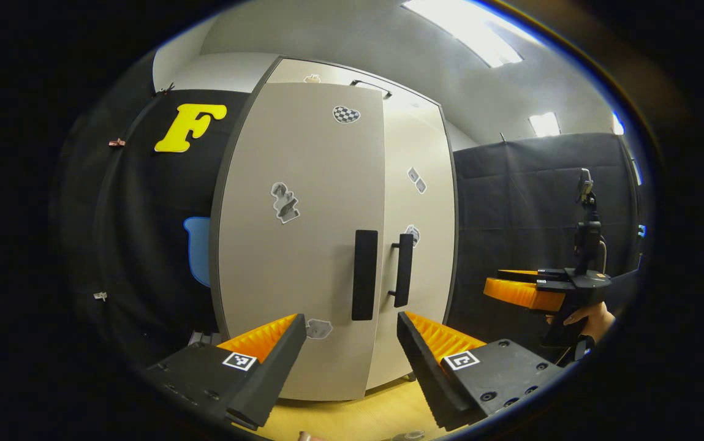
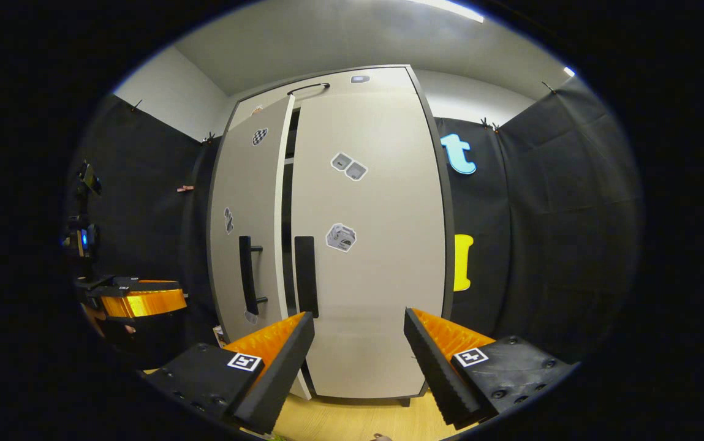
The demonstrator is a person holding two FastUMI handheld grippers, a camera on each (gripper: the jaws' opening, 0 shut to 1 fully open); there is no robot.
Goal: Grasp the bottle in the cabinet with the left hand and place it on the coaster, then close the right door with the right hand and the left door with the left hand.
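A tall pale grey cabinet stands ahead of both grippers. In the right gripper view its right door [image 2: 370, 245] lies flush in the frame. The left door [image 2: 247, 233] stands slightly ajar, with a narrow dark gap [image 2: 288, 202] between the two. Each door has a black vertical handle [image 2: 306, 275]. In the left gripper view the left door [image 1: 302, 233] sits a little forward of the right door [image 1: 419, 245]. My left gripper [image 1: 350, 318] is open, short of the handles, holding nothing. My right gripper [image 2: 359, 315] is open before the right door, also holding nothing.
A light wooden surface [image 1: 352, 416] runs under the cabinet's foot. Black cloth walls flank the cabinet on both sides. The right gripper [image 1: 520, 291] and the hand holding it [image 1: 590, 318] show at the right of the left gripper view. The left gripper [image 2: 143, 301] shows at the left of the right gripper view.
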